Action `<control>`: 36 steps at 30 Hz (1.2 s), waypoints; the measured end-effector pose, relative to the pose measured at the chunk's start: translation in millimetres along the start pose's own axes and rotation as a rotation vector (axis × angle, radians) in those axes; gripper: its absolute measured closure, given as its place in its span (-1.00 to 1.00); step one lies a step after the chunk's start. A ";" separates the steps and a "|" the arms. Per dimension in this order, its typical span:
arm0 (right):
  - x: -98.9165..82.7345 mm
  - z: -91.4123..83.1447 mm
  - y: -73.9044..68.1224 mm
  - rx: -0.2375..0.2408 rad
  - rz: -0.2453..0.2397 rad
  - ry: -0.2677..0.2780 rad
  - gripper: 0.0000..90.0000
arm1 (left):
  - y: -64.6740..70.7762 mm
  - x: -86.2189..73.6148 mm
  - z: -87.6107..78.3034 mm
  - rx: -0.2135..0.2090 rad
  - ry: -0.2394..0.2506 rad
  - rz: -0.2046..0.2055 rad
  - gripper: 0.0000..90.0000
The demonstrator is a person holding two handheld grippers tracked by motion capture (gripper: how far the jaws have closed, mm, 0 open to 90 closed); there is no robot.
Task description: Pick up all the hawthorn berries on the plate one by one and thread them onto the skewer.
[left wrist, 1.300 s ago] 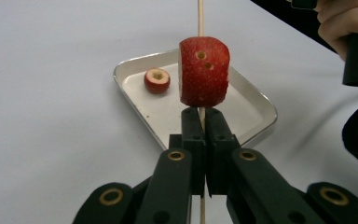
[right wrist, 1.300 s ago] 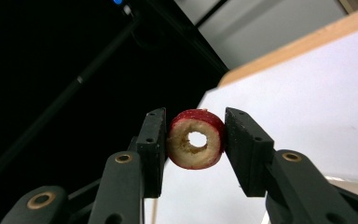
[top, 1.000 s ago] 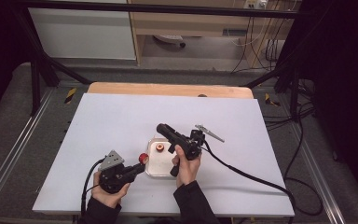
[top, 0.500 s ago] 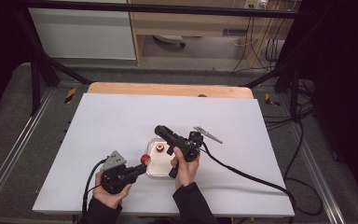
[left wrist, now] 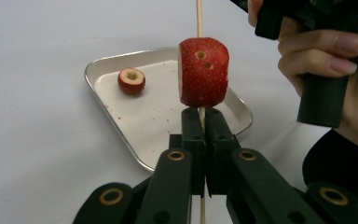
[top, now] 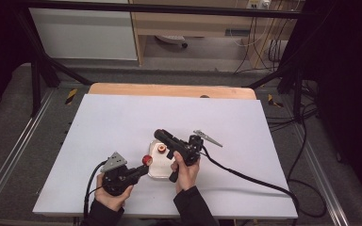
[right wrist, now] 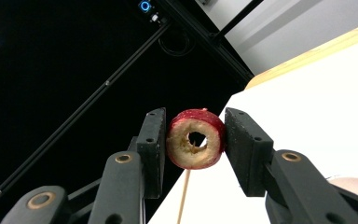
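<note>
Above unlabelled tray [left wrist: 121, 135], left claw [left wrist: 204, 122] pinches skewer [left wrist: 198, 18].

Three red fruit pieces [left wrist: 203, 72], one wooden skewer [left wrist: 198, 18], one metal tray [left wrist: 121, 122], two grippers [top: 122, 176].

Bright, even light on the table; dark surroundings, soft focus throughout.

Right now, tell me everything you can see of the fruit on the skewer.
The fruit is a red, speckled piece with a flat-cut side showing two small holes. It is threaded on a thin wooden skewer that stands upright in the left gripper view, just above the left gripper, whose jaws pinch the stick below it. It hangs over a metal tray without touching it.
</note>
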State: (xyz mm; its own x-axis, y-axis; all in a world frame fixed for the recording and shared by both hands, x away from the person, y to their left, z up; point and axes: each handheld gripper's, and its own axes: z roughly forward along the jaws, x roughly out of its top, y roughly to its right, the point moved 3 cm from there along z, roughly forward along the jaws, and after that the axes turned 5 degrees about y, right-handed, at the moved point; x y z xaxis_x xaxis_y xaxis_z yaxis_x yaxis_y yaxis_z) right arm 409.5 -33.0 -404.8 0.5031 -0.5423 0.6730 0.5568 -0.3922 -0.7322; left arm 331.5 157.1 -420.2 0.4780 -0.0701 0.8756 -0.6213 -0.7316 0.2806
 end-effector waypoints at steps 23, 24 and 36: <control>-39.9 2.3 -5.8 -0.011 -0.054 -0.115 0.35 | -9.4 1.0 5.3 0.033 -0.012 -0.030 0.96; -40.4 2.7 -6.0 -0.008 -0.057 -0.127 0.35 | -10.5 0.5 6.2 0.034 -0.020 -0.024 0.96; -24.8 -2.4 -8.5 -0.070 -0.209 -0.182 -0.04 | -16.3 -3.4 4.0 0.037 -0.037 0.070 0.96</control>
State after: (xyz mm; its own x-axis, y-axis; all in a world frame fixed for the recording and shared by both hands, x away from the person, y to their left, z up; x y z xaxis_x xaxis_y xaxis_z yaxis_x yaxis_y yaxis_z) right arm 390.7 -18.0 -415.5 0.4962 -0.3044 0.8131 0.6170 -0.5353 -0.5769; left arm 342.5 166.6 -429.3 0.4573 -0.1470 0.8771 -0.6313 -0.7483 0.2037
